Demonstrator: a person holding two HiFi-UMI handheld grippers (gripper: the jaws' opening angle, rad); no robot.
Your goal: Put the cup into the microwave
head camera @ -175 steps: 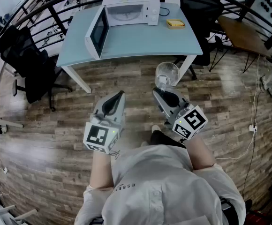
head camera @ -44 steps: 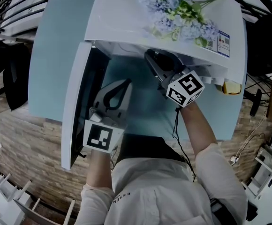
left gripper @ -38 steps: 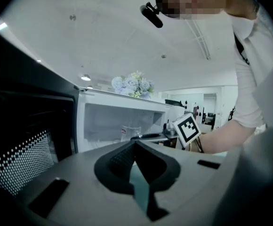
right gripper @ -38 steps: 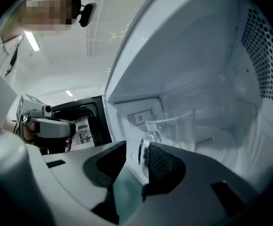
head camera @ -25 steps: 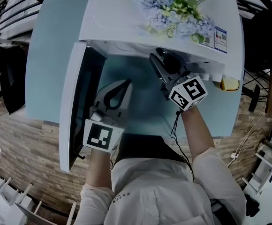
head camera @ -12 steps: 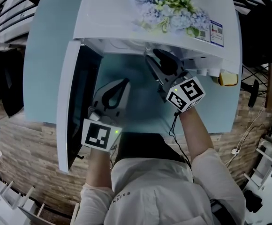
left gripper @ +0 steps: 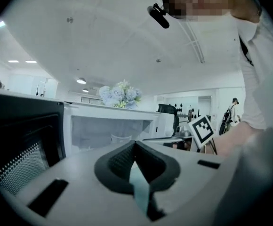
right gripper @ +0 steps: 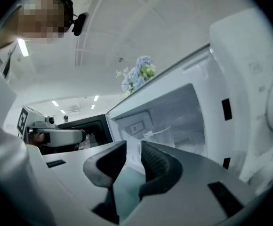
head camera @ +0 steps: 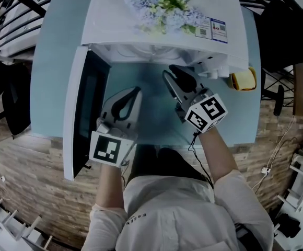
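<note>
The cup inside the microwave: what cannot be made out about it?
- Right gripper view: the cup is clear glass, partly behind the right hand-held gripper; its base is hidden.
- Left gripper view: it is small and faint, bottom cut off by the left hand-held gripper.
- Head view: the microwave roof hides it fully.

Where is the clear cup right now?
The cup stands inside the open microwave, visible in both gripper views; in the head view the microwave's top hides it.

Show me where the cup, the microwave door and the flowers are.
cup (left gripper: pixel 121 138), left gripper view, on its clear glass wall.
microwave door (head camera: pixel 89 109), head view, on its dark window.
flowers (head camera: pixel 159 7), head view, on the pale blooms.
</note>
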